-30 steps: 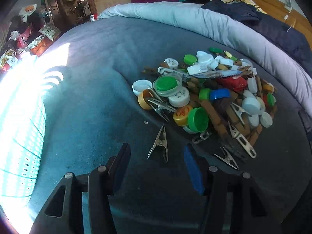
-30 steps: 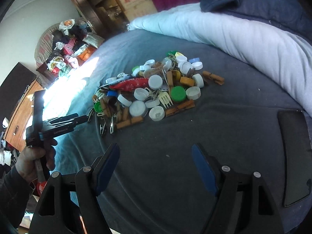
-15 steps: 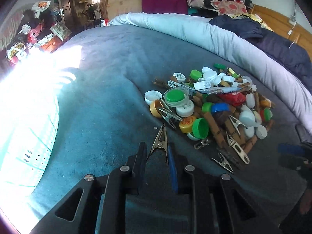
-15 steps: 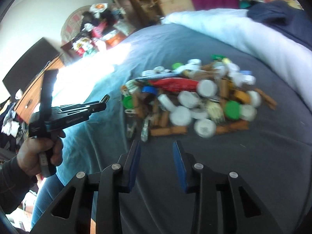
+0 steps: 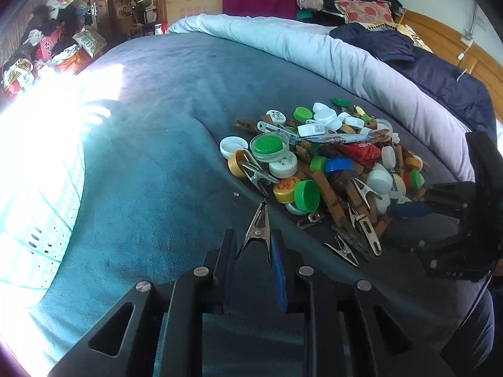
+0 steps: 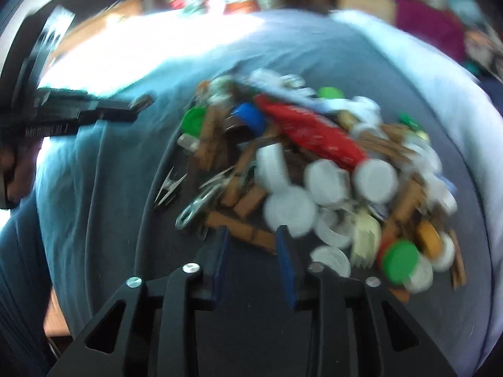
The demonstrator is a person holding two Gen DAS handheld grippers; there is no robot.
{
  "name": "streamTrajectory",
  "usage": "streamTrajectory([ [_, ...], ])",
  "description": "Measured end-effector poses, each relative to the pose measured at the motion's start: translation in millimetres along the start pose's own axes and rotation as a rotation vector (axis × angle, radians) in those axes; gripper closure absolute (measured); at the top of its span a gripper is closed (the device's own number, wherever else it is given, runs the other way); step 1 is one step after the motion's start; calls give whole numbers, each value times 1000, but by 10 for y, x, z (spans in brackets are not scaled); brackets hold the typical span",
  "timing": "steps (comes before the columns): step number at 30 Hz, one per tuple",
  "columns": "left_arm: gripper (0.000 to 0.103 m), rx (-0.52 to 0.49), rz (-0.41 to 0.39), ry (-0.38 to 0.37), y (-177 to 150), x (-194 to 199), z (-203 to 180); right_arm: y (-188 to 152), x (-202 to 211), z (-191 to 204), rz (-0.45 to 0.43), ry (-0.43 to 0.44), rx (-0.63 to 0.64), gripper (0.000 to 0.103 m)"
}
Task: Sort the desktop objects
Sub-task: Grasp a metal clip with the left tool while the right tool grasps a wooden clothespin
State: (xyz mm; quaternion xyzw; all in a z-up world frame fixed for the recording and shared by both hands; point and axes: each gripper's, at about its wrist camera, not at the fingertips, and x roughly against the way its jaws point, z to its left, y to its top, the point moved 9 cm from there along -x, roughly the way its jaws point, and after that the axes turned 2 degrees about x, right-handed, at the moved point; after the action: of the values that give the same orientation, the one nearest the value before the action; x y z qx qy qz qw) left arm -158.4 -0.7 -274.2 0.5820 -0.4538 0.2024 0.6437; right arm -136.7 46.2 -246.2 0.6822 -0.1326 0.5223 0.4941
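Left wrist view: our left gripper (image 5: 253, 245) has clamped the metal clip (image 5: 258, 231) — lifted a little (first item to sort) — while the right gripper (image 6: 253, 245), half-open, has just widened beside a wooden peg (image 6: 242, 229)

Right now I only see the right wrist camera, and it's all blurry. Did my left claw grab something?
Observer: Yes. The left claw is shut on a metal clip, whose pointed end faces the pile.
Operator: Is there anywhere to put it?
Observer: A pale green basket with holes sits at the left edge of the left wrist view, in bright sun.
Operator: Are there more clips like it?
Observer: Another metal clip lies on the blanket at the pile's near edge.
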Motion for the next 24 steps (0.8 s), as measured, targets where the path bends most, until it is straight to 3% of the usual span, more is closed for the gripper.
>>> streamTrajectory([
  [1,81,3,-1,-1,8,-2,-3,1,-17,14,9,24,19,58],
  [6,81,17,-5,-11,39,-2,8,-65,39,47,77,74,10,58],
  [8,81,21,-6,-11,46,3,18,-138,102,210,119,174,-2,72],
  [11,81,20,-14,-14,59,41,17,-168,211,355,128,134,85,76],
  [16,81,36,-17,-15,85,72,26,82,222,238,62,81,113,71],
  [24,81,28,-9,-21,77,52,-4,127,-83,30,111,27,175,68],
])
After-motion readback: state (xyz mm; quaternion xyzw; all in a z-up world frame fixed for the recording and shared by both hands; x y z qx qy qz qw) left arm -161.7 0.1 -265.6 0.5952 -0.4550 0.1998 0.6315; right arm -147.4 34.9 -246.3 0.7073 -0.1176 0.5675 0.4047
